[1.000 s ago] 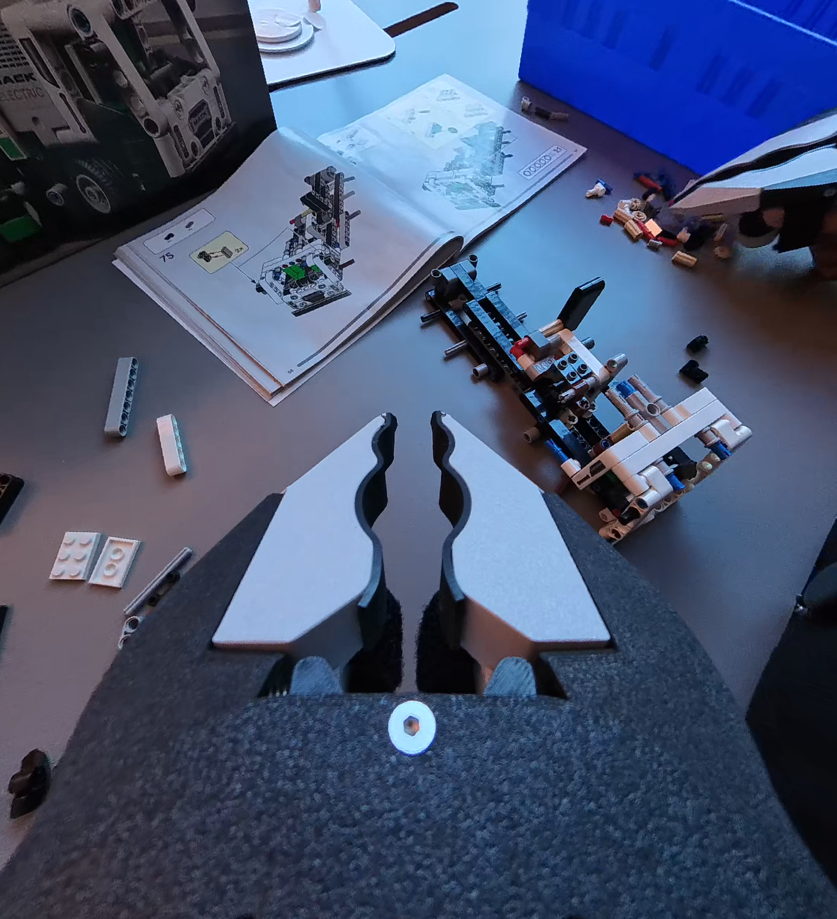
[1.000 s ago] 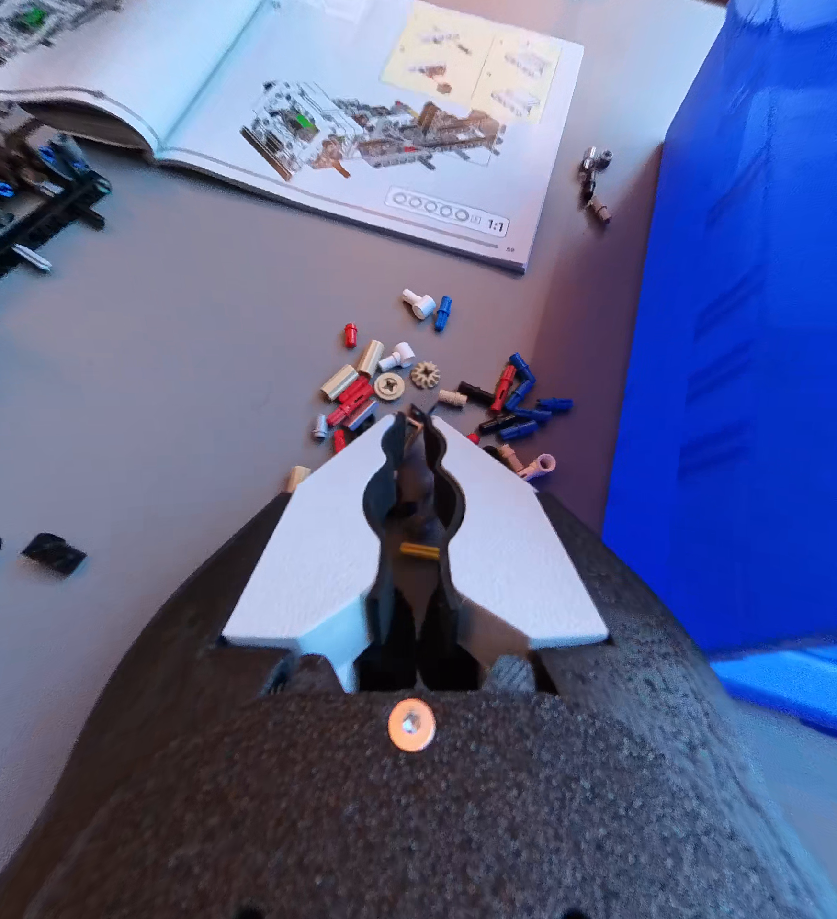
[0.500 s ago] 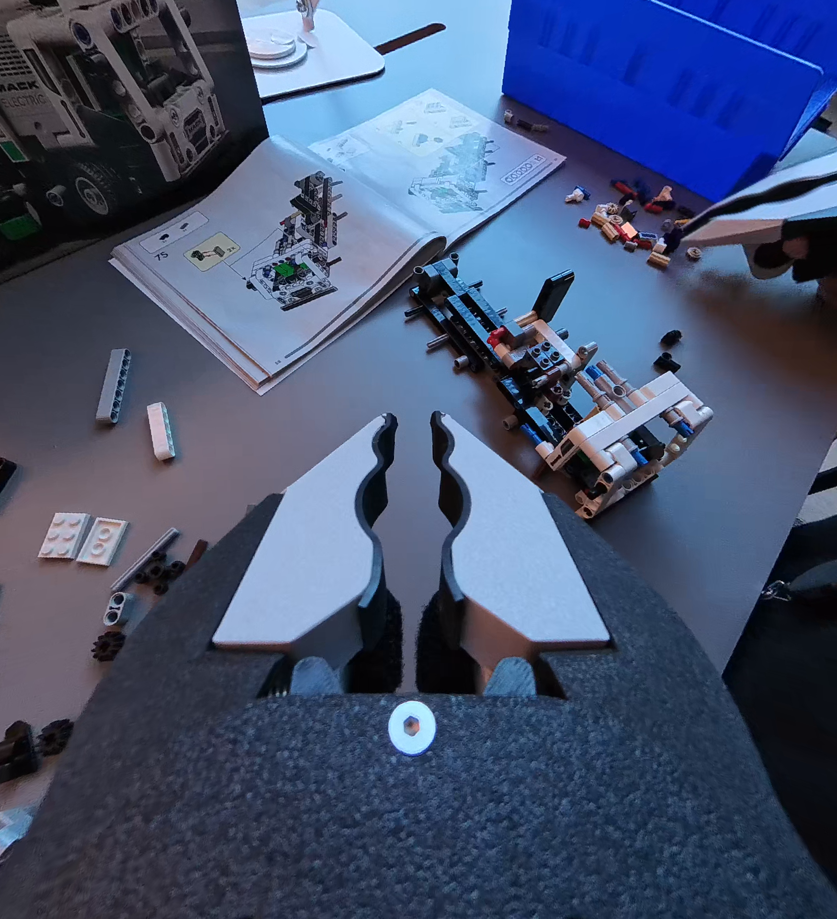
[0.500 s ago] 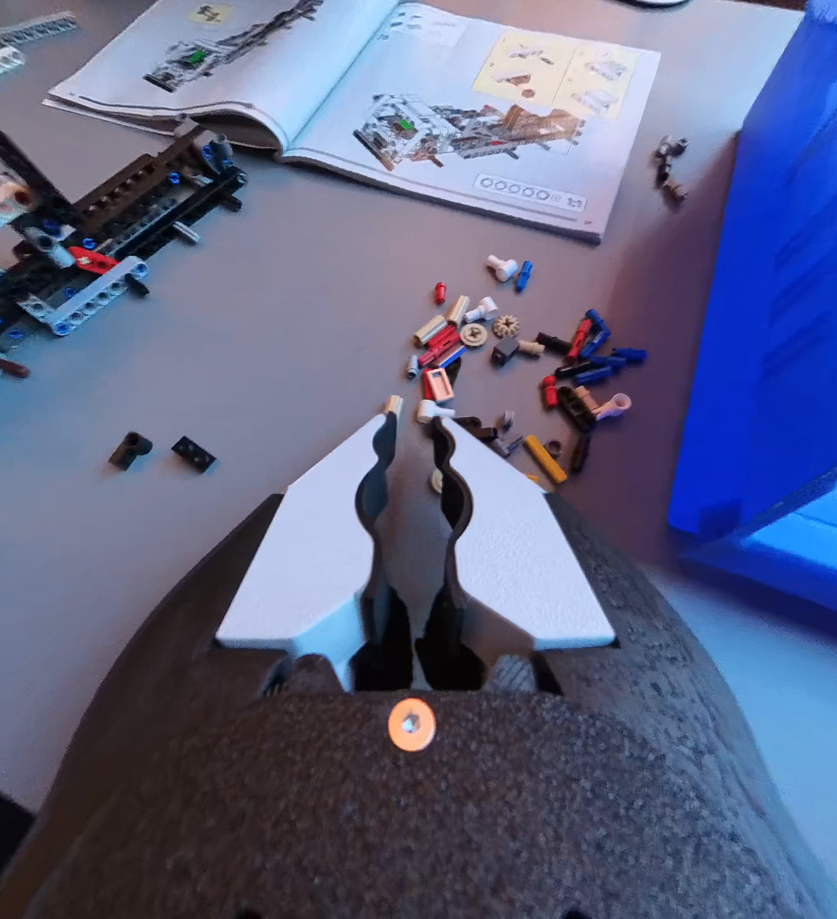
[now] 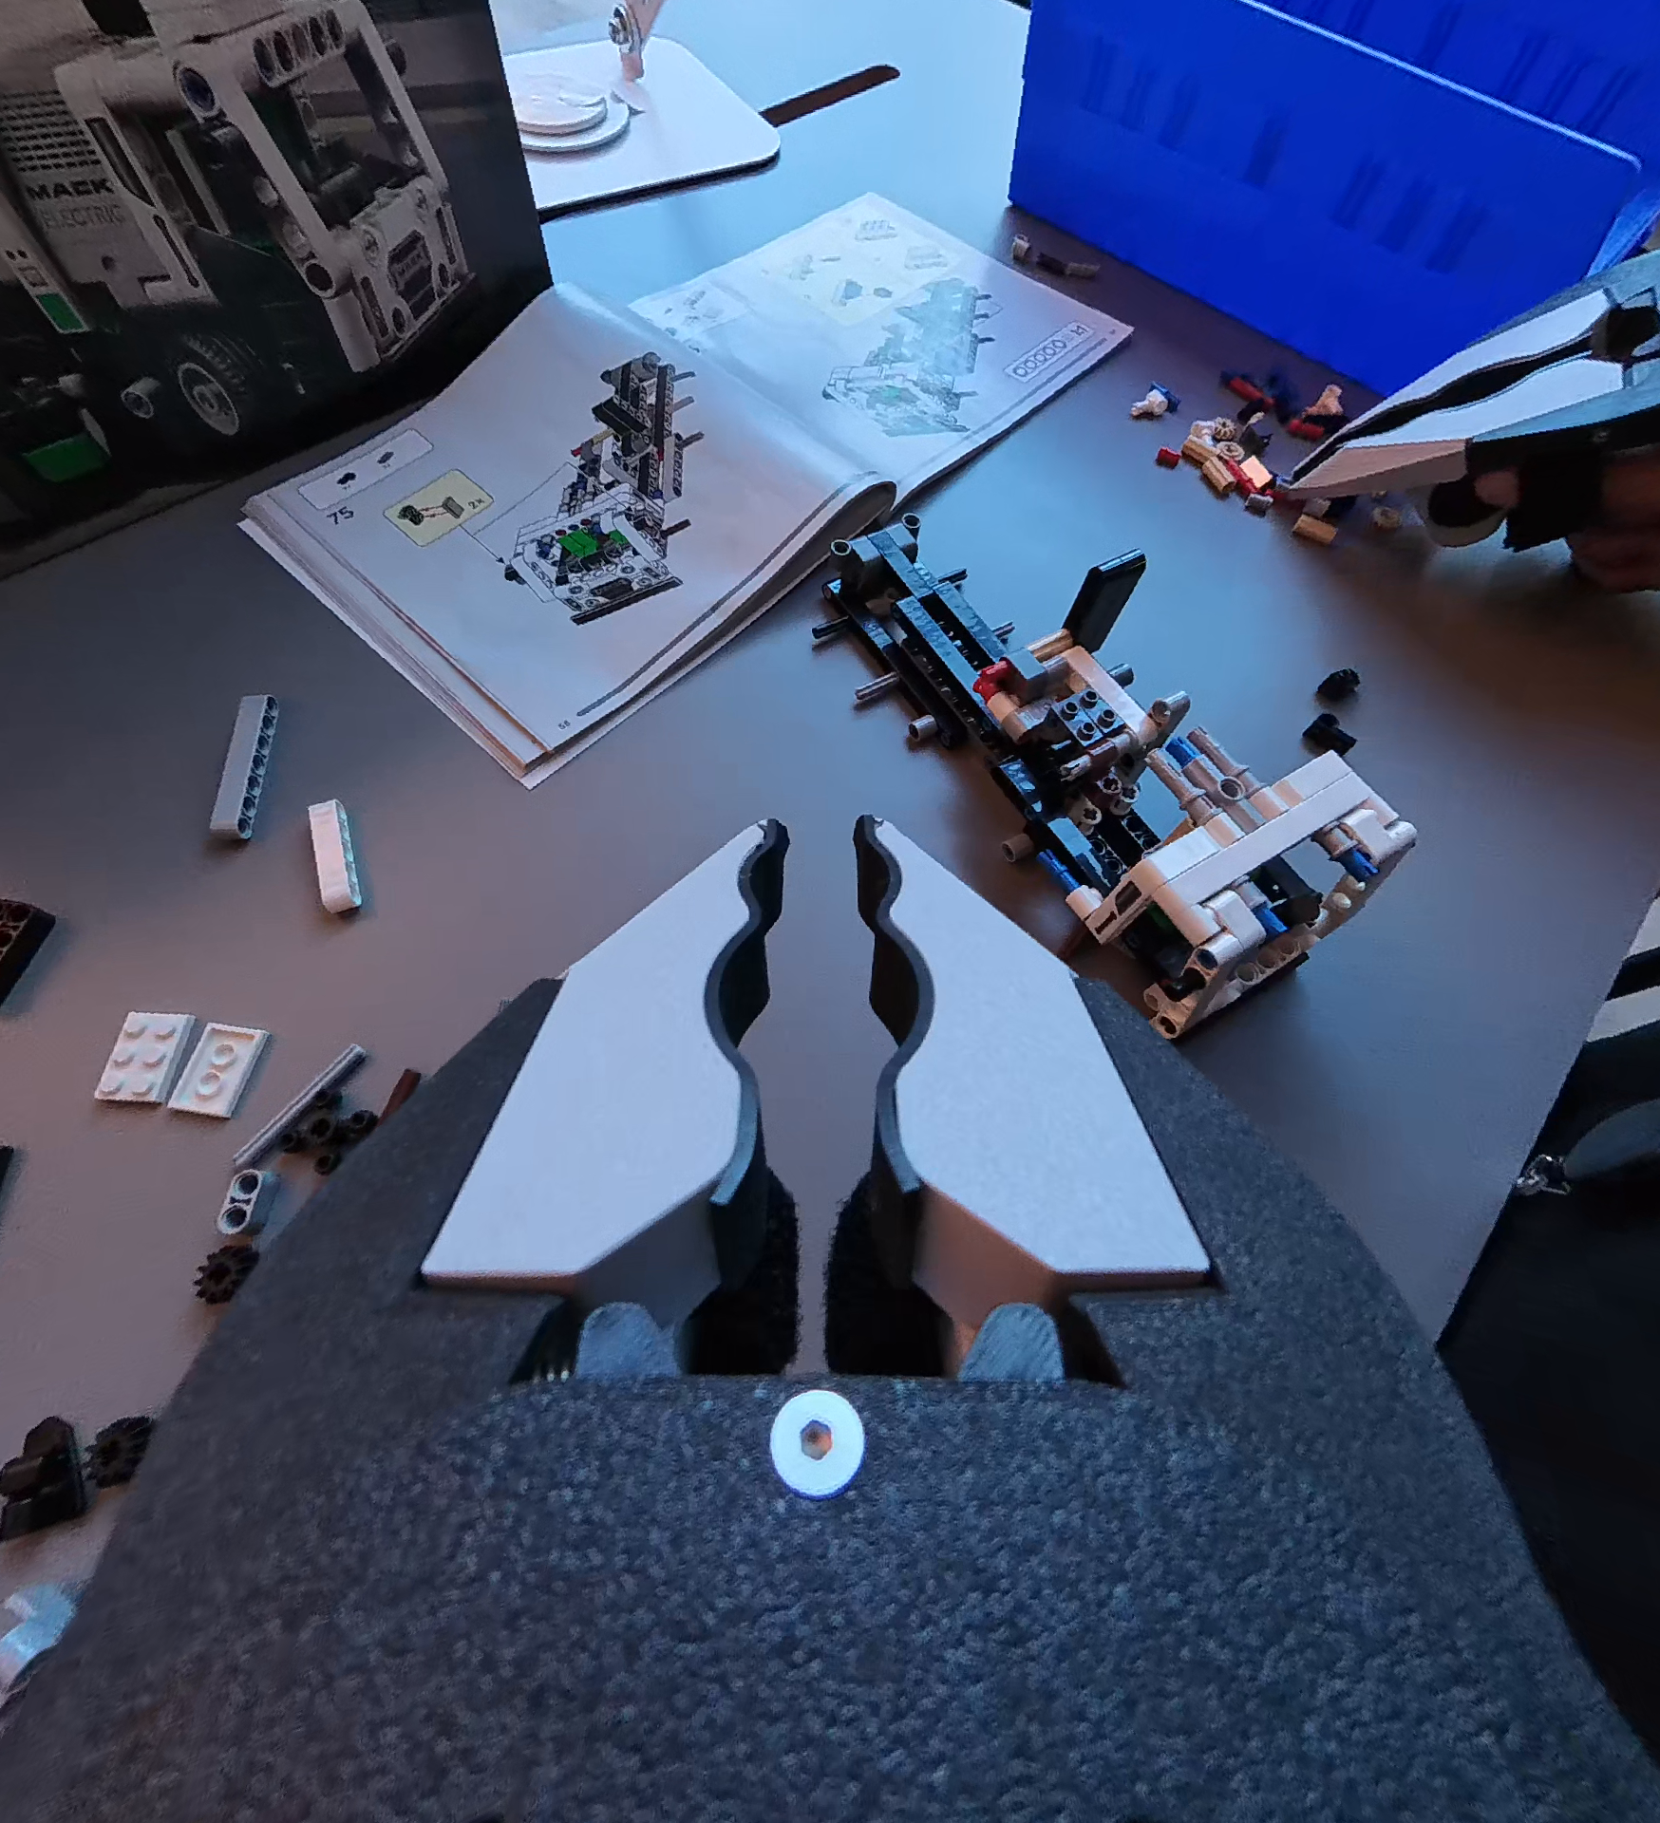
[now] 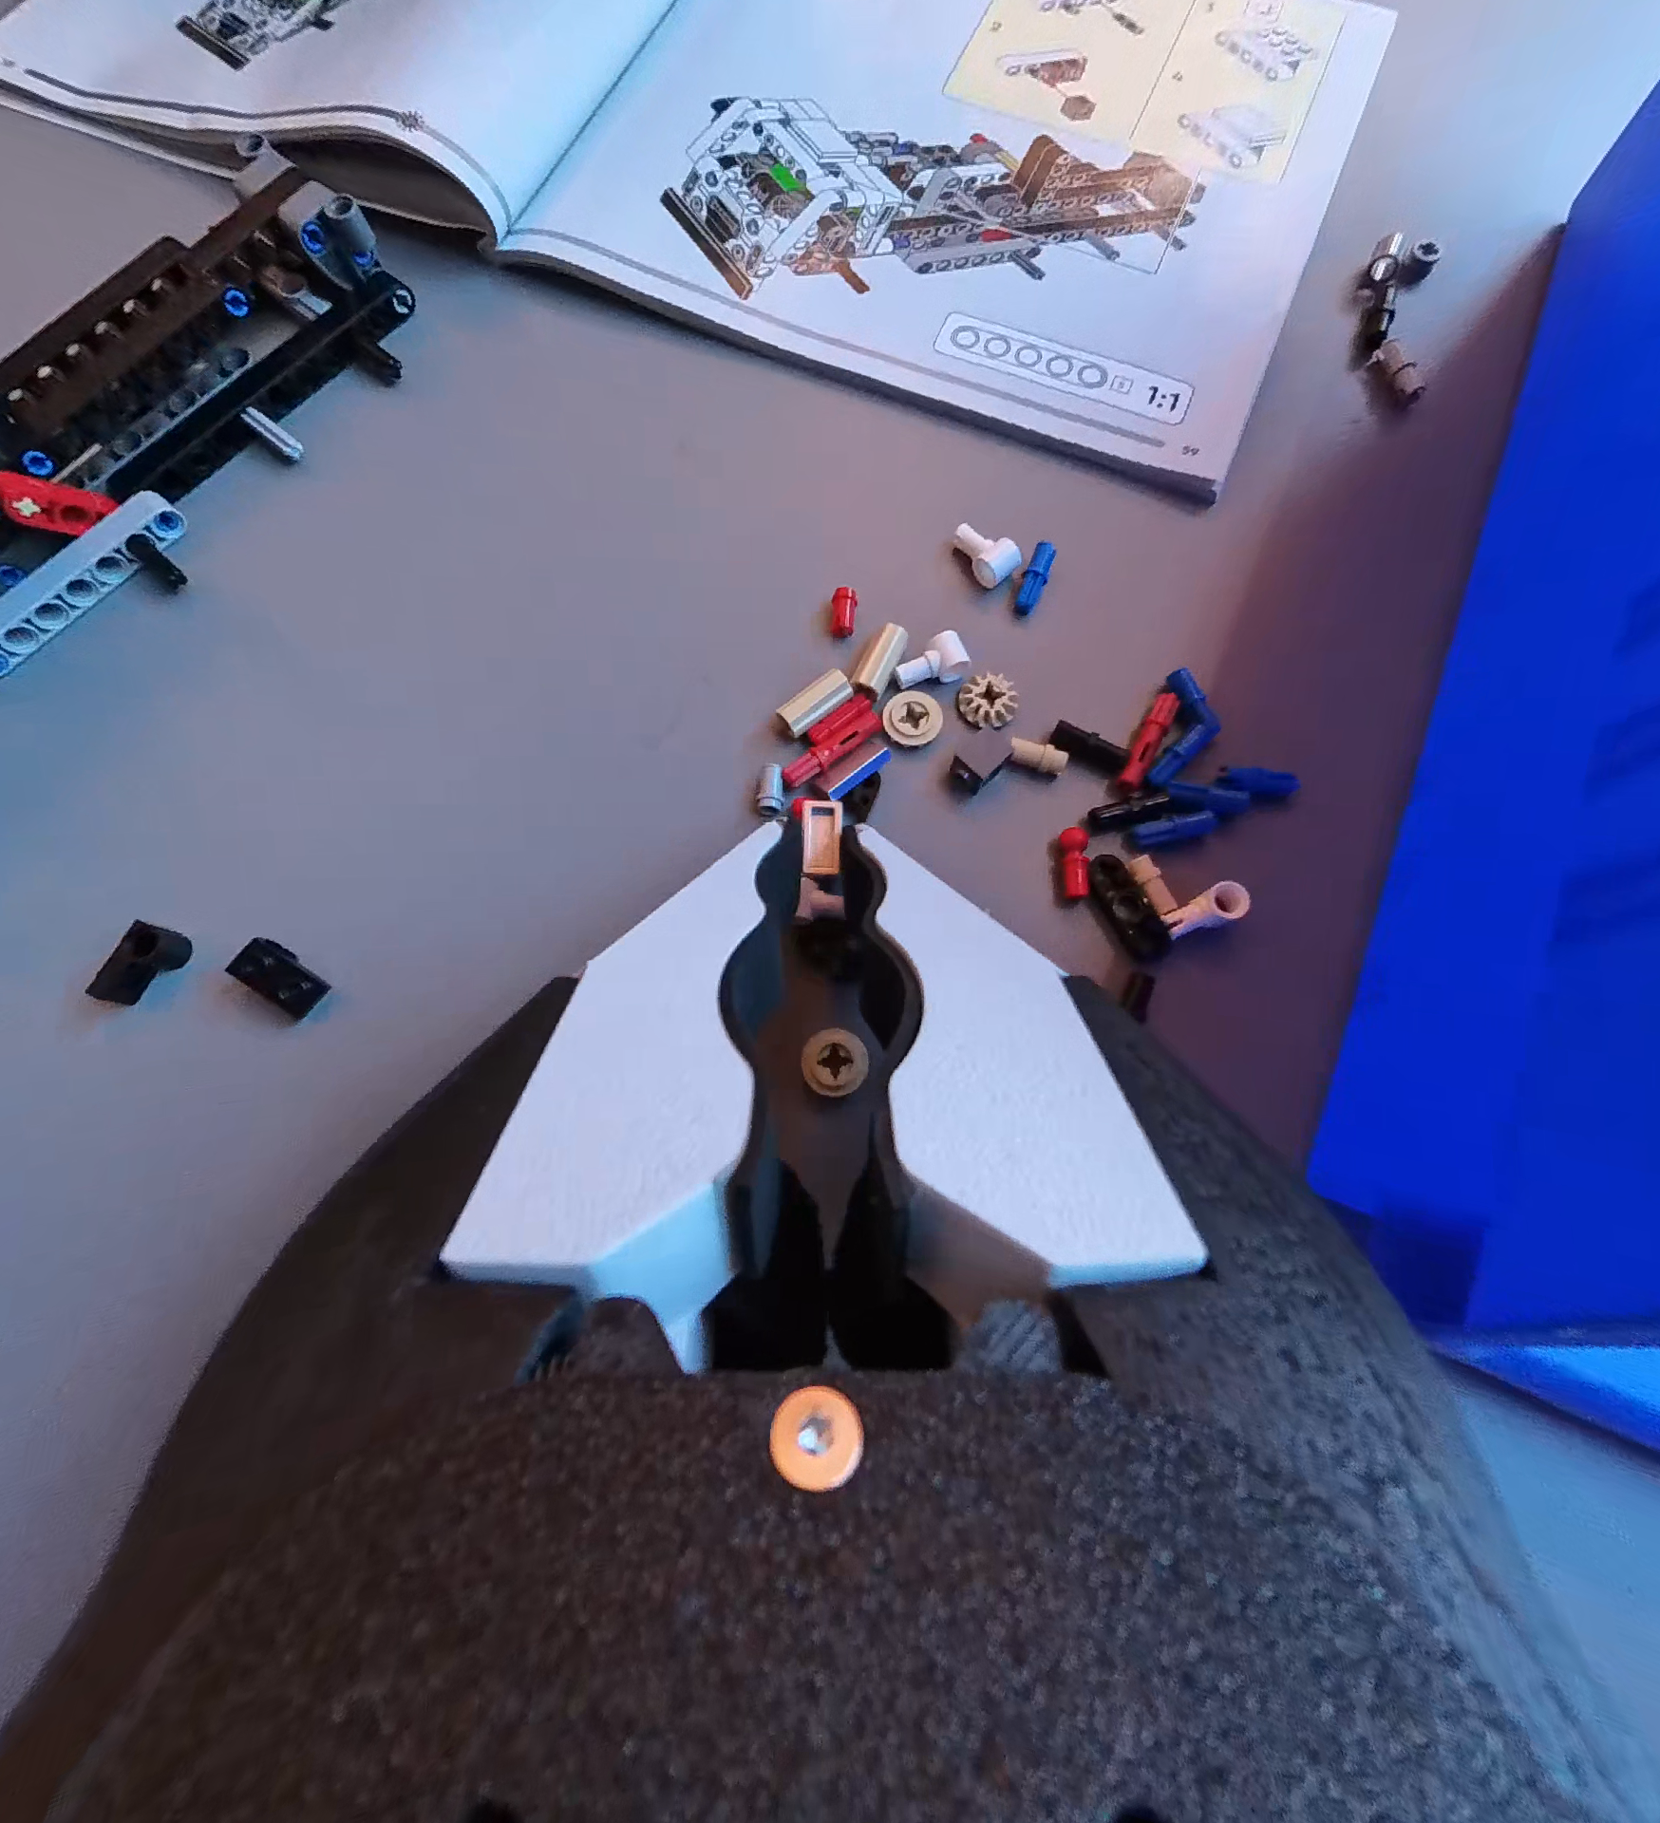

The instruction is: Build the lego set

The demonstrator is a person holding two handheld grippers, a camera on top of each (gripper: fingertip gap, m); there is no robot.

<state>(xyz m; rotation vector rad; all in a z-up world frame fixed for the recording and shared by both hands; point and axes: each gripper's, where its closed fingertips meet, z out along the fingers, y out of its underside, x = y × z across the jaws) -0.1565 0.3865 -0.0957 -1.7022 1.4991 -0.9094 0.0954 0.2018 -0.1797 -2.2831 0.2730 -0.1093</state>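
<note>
The half-built black, grey and white lego chassis (image 5: 1102,779) lies on the dark table right of centre; its end also shows in the right wrist view (image 6: 116,414). My left gripper (image 5: 818,829) hovers left of it, open a little and empty. My right gripper (image 6: 818,838) is down at the near edge of a pile of small pins and gears (image 6: 1004,730), shut on a small tan piece (image 6: 821,837) at its tips. It also shows in the left wrist view (image 5: 1300,483). The open instruction booklet (image 5: 668,473) lies behind the chassis.
A blue bin (image 6: 1596,592) stands right of the pile. The set's box (image 5: 165,227) stands at the back left. Loose beams (image 5: 244,765), white plates (image 5: 180,1060) and black parts lie at the left. Two black pieces (image 6: 204,967) lie left of my right gripper. Tip to tip, the grippers are about 35 cm apart.
My right gripper was open half a second ago; it has dropped into the pile and closed on the tan piece. My left gripper has barely moved and stays open.
</note>
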